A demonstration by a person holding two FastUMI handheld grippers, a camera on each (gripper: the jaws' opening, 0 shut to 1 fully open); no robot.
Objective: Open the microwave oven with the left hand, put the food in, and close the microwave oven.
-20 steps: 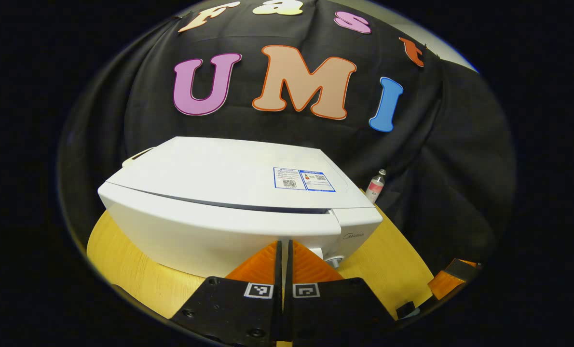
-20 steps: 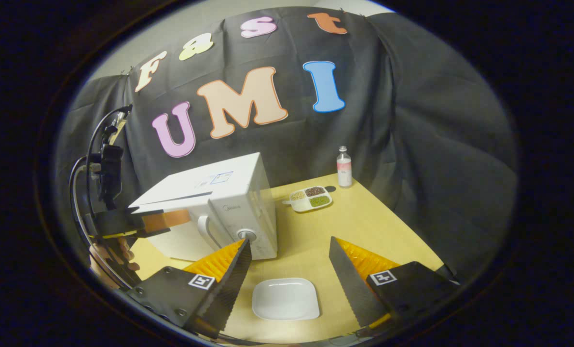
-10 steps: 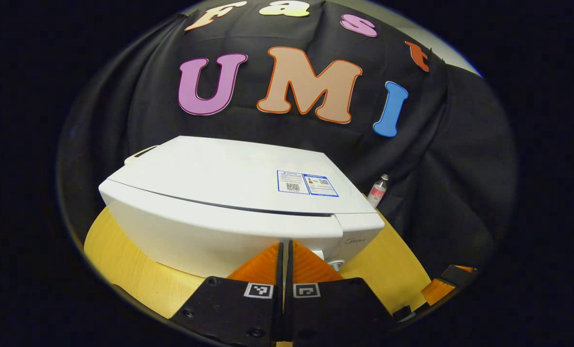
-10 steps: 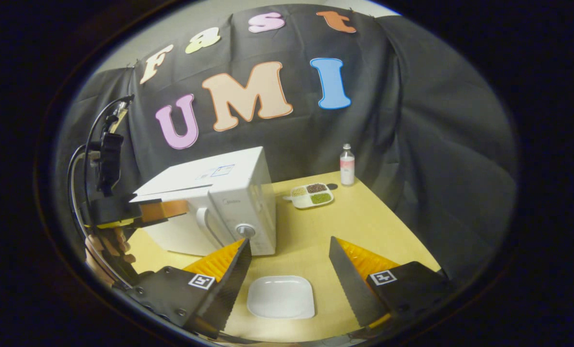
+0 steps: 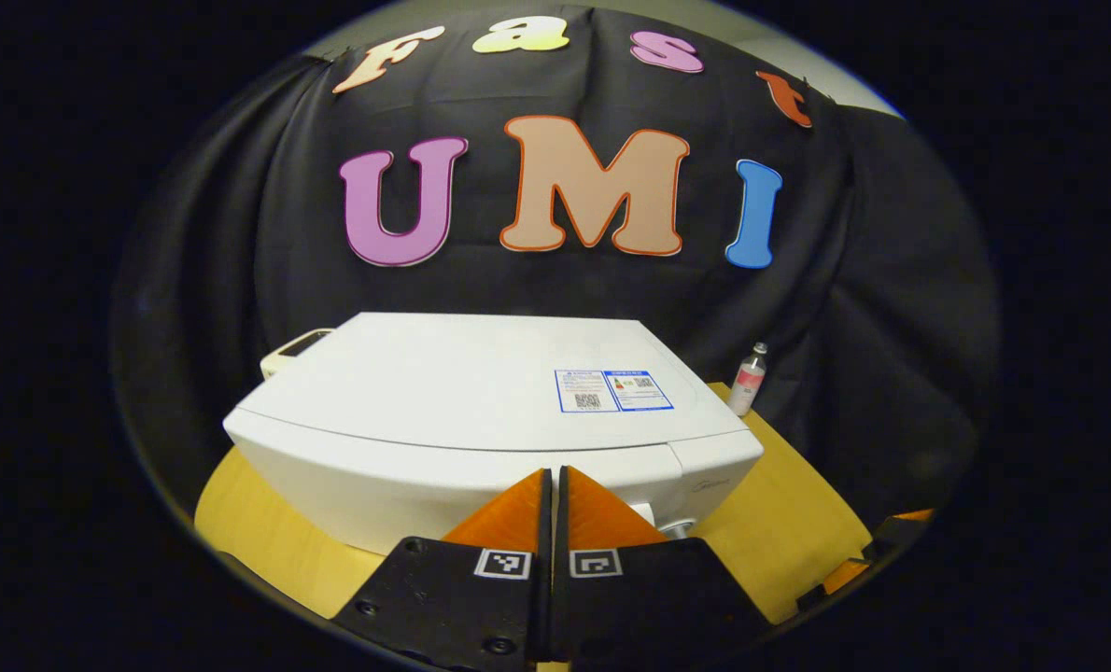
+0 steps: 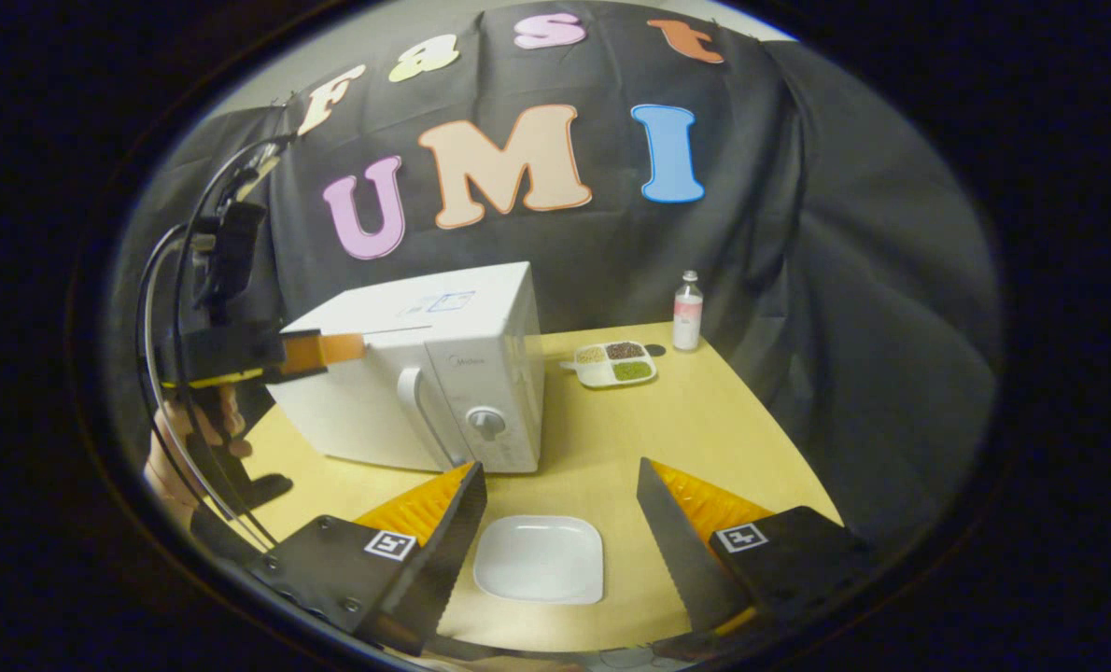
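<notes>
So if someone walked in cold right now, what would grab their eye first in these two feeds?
The white microwave at the table's left, its door shut, with the left gripper held shut up by its top front edge. Next, the empty white plate lying between the right gripper's spread fingers. Behind, a divided tray of grains and a small bottle stand near the black cloth.

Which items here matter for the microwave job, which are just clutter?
Job:
microwave oven, door shut
door handle
white plate, looks empty
left gripper, shut
right gripper, open

Lying about:
bottle
divided snack tray
</notes>
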